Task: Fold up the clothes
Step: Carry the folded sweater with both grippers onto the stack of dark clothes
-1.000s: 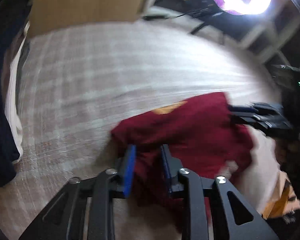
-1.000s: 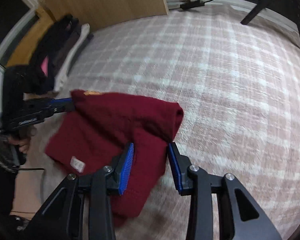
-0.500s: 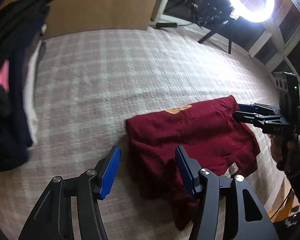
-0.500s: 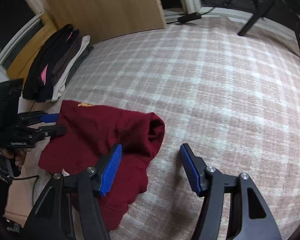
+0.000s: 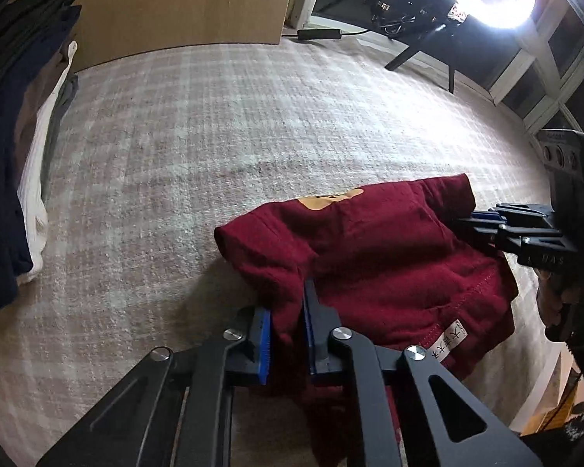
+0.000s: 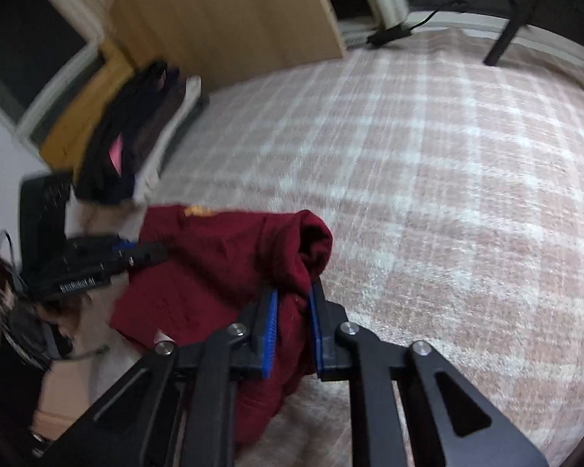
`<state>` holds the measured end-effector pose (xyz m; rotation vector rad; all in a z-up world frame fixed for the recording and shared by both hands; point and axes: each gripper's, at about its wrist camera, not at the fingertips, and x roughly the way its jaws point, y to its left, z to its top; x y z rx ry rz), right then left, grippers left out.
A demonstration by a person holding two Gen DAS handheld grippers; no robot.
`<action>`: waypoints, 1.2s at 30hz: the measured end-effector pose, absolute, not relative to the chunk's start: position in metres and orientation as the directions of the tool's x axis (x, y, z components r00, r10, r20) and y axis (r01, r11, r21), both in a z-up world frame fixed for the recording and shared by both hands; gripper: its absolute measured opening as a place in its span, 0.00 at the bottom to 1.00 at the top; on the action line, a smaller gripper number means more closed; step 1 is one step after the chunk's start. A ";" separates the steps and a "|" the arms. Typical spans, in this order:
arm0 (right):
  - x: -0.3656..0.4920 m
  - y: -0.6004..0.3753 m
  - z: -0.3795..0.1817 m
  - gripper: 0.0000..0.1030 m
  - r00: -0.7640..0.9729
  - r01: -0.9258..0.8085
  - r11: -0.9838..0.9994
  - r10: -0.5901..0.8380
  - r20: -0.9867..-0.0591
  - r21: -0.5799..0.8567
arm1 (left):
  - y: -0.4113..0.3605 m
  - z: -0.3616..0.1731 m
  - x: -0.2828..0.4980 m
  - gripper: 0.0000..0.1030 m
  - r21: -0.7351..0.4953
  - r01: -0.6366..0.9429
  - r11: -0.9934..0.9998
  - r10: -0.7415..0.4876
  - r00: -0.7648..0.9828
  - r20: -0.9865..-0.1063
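On the plaid carpet (image 5: 222, 124), both my jaws, apart half a second ago, are now clamped on the folded maroon shirt (image 5: 370, 249): left gripper (image 5: 286, 334), right gripper (image 6: 294, 330). I judge it's ready to lift toward the clothes pile (image 5: 15, 124).

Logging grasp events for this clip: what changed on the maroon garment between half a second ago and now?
Both were open then; now the left hand-held gripper has closed on one folded corner of the maroon garment, and the right hand-held gripper on the opposite bunched corner. The cloth has bunched up slightly at both grips. The stack of dark clothes and plaid carpet are unchanged.
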<state>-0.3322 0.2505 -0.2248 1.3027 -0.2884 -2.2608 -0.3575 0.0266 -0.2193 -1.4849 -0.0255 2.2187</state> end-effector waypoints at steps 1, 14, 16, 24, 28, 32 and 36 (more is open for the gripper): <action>-0.330 0.246 -0.214 0.12 -0.423 0.334 -0.841 -0.537 -0.730 0.425 | 0.027 -0.216 -0.357 0.10 -0.277 -0.363 -0.890 0.396 -0.311 -0.864; -0.311 0.159 -0.082 0.11 -0.566 0.482 -0.769 -0.640 -0.520 0.421 | -0.077 -0.059 -0.315 0.10 -0.231 -0.380 -0.896 0.423 -0.571 -0.704; -0.318 0.126 -0.071 0.11 -0.576 0.489 -0.771 -0.637 -0.512 0.408 | -0.109 -0.043 -0.316 0.10 -0.221 -0.379 -0.899 0.419 -0.595 -0.686; -0.364 0.004 -0.053 0.11 -0.616 0.476 -0.814 -0.579 -0.534 0.333 | -0.226 -0.026 -0.356 0.10 -0.111 -0.351 -0.930 0.324 -0.639 -0.698; -0.396 -0.035 -0.059 0.11 -0.625 0.440 -0.839 -0.542 -0.561 0.320 | -0.270 -0.032 -0.389 0.10 -0.100 -0.334 -0.937 0.303 -0.637 -0.709; -0.419 -0.051 -0.065 0.11 -0.634 0.406 -0.860 -0.508 -0.583 0.308 | -0.287 -0.043 -0.418 0.10 -0.087 -0.335 -0.938 0.293 -0.636 -0.714; -0.445 -0.060 -0.074 0.11 -0.632 0.369 -0.882 -0.469 -0.617 0.293 | -0.295 -0.054 -0.436 0.10 -0.078 -0.344 -0.936 0.292 -0.633 -0.717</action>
